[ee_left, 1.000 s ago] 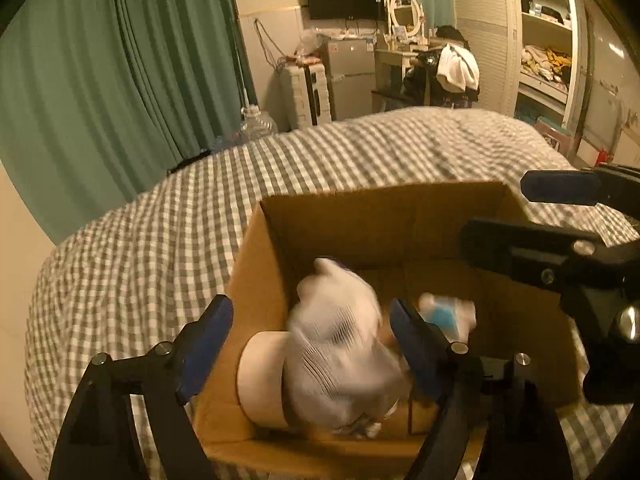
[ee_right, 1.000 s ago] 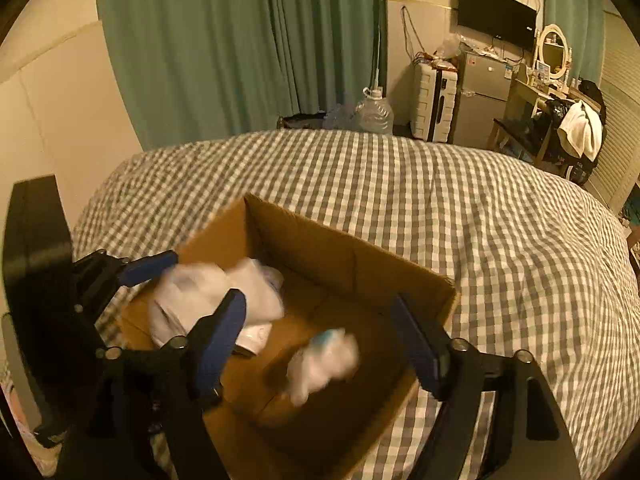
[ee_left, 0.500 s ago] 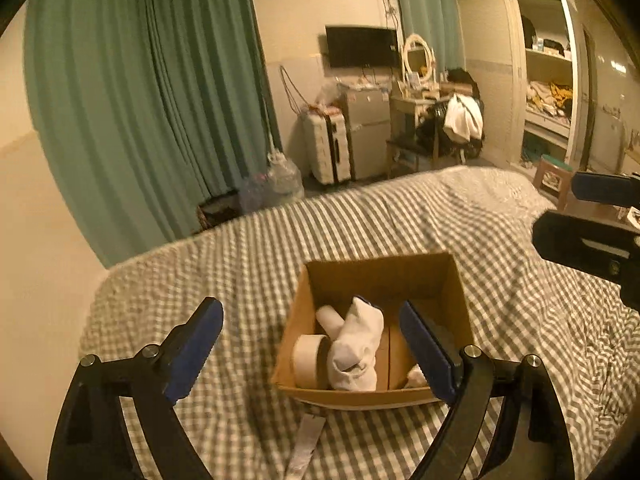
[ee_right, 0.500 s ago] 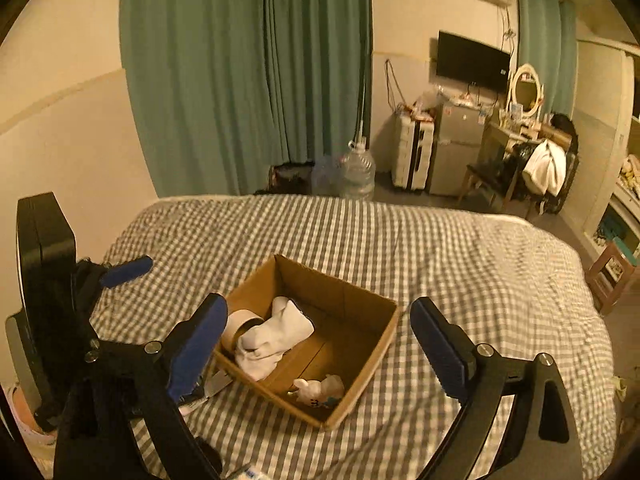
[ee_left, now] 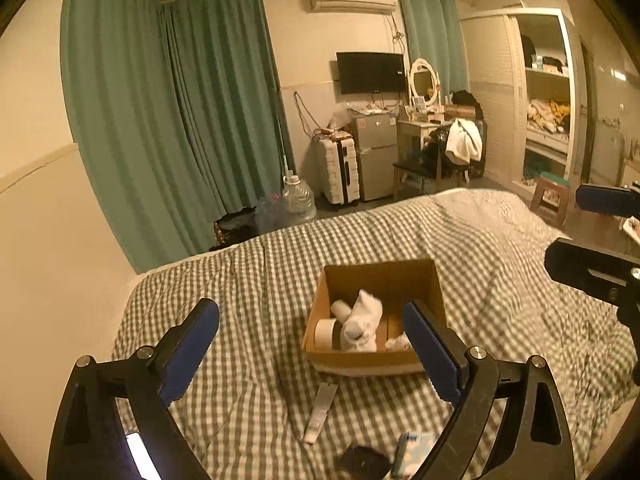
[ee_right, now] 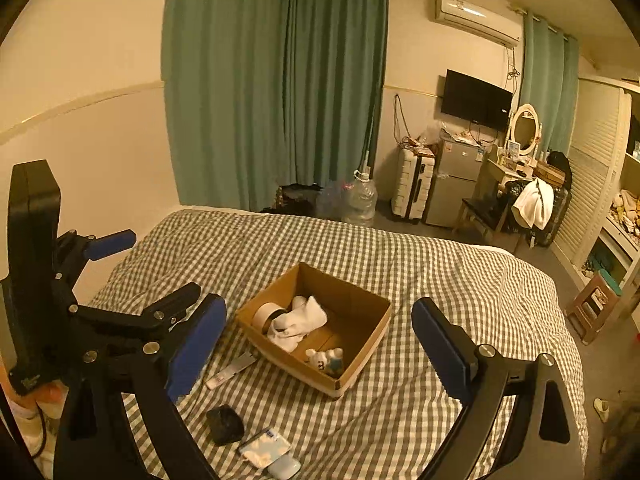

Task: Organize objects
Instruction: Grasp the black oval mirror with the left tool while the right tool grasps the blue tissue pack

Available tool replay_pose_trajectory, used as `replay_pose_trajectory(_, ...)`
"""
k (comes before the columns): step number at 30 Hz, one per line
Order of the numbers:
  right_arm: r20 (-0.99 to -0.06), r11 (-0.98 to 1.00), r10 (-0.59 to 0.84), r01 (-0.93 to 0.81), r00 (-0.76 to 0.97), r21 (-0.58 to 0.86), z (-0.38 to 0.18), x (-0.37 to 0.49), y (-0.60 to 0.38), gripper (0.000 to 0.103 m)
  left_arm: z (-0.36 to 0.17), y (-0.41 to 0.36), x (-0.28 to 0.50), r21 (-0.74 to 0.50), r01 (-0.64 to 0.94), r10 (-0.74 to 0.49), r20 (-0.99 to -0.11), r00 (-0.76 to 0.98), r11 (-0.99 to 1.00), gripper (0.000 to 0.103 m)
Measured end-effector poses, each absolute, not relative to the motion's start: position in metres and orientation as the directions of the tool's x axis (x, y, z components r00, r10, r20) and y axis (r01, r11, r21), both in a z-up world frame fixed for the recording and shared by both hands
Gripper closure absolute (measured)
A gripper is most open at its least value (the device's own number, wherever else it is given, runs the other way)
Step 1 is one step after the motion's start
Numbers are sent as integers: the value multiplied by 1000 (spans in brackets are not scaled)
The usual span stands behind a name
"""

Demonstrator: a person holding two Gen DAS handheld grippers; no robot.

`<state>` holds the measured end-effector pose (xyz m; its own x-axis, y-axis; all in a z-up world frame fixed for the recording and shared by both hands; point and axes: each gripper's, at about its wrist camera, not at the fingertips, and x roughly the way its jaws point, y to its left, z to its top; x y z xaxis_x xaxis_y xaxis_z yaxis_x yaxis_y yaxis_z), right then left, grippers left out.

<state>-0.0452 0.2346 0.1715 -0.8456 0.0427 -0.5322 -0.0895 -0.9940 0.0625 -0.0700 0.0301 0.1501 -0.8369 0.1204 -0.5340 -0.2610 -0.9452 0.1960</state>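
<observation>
An open cardboard box (ee_left: 420, 276) (ee_right: 362, 346) sits on the checked bed. Inside lie a roll of tape (ee_left: 325, 334) (ee_right: 266, 313), a white sock (ee_left: 362, 322) (ee_right: 298, 322) and a small white toy (ee_right: 326, 359). A white remote (ee_left: 320, 412) (ee_right: 231, 370), a black mouse (ee_right: 225, 424), a tissue pack (ee_right: 264, 446) and a small blue item (ee_right: 284, 468) lie on the bed in front of the box. My left gripper (ee_left: 314, 352) is open and empty, high above the bed. My right gripper (ee_right: 320, 346) is open and empty, also raised.
The checked bed (ee_right: 440, 272) fills the lower view. A lit phone (ee_left: 140, 458) lies at the near left. Beyond the bed stand green curtains (ee_left: 180, 120), a water jug (ee_left: 298, 200), a suitcase (ee_left: 338, 170), a small fridge (ee_left: 374, 150) and a wardrobe (ee_left: 548, 112).
Both grippers have pulled up and back from the box; it now looks small and far below. The sock and the toy have dropped from the open jaws and lie in the box.
</observation>
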Motion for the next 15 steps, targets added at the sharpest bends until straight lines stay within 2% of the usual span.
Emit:
replay_pose_trajectory(6, -575, -998, 21, -53, -818, 40, 145, -28, 219, 9, 119, 14, -47, 232, -244, 70, -572, -817, -942, 7)
replay_pose_trajectory(15, -666, -999, -22, -7, -746, 41, 61, -31, 200, 9, 27, -2, -38, 240, -209, 6, -643, -766, -948, 7)
